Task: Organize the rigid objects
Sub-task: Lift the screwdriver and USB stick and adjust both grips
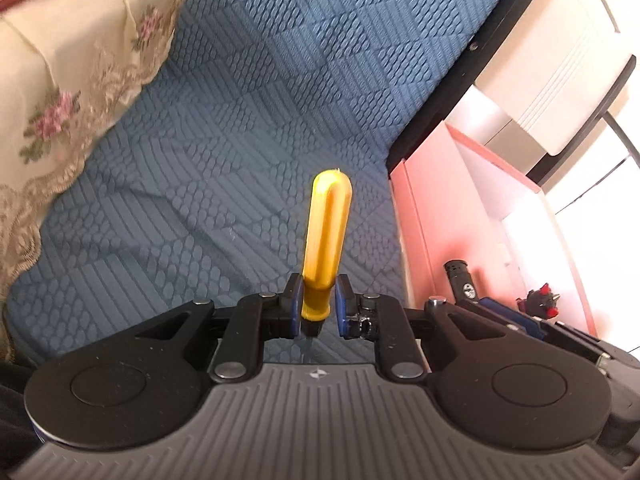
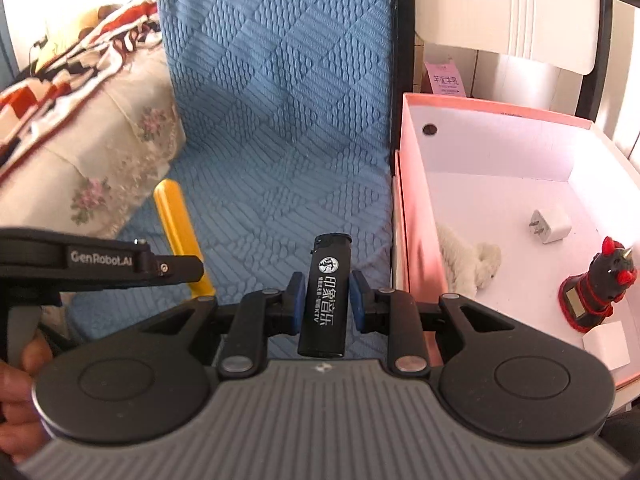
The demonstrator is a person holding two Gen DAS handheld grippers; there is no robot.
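Blue quilted textured bedspread (image 2: pixel 276 92) fills most of both views, with a cream floral lace-edged cover (image 1: pixel 68 80) bunched on its left side and a red, white and black patterned cloth (image 2: pixel 72 60) behind that. Pink cardboard box with white inside (image 2: pixel 500 116) sits just beside the bedspread's right edge; in it a white fluffy item (image 2: pixel 472 258) against the left wall, a white wall charger plug (image 2: pixel 550 226), a black horse-like figurine with red trim (image 2: pixel 596 284), upright near the right wall, and a small white cube (image 2: pixel 606 344) just beside its base. Left gripper (image 1: pixel 318 302) clamped on a yellow plastic screwdriver handle (image 1: pixel 324 232), handle end pointing away, held off the bedspread. Right gripper (image 2: pixel 325 300) clamped on a black lighter with white print (image 2: pixel 326 300), cap end forward, off the bedspread, just left of the box. A hand (image 2: pixel 16 380) shows at lower left of the right wrist view.
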